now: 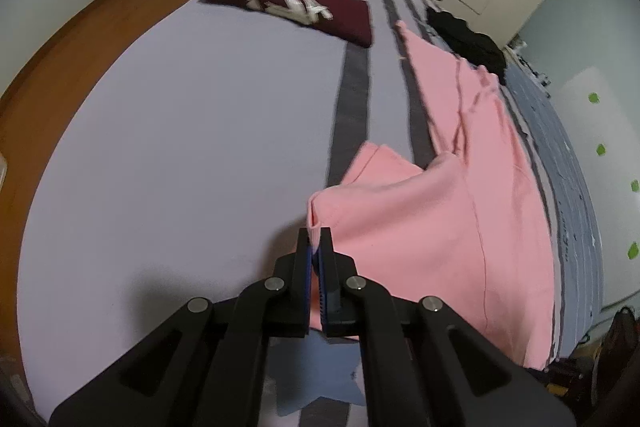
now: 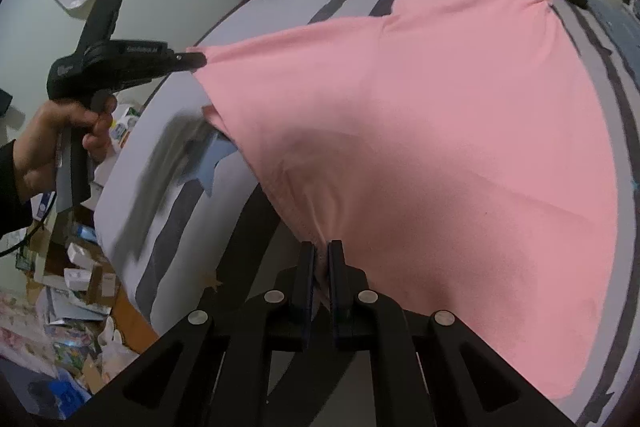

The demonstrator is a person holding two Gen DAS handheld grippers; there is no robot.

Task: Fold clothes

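1. The pink garment is stretched above the striped bed, its far end trailing on the sheet.
2. The left gripper is clamped on one near corner; the right gripper is clamped on the other near edge.
3. A hand grips the left tool's handle.
4. A folded maroon garment and a black garment lie farther up the bed.

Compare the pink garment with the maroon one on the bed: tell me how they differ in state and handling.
The pink garment is spread open and partly lifted; the maroon garment lies folded into a compact block.
The left gripper and right gripper each pinch the pink garment's edge; nothing touches the maroon garment.
The maroon garment bears white print; the pink one looks plain.
Both are on the same striped bed.
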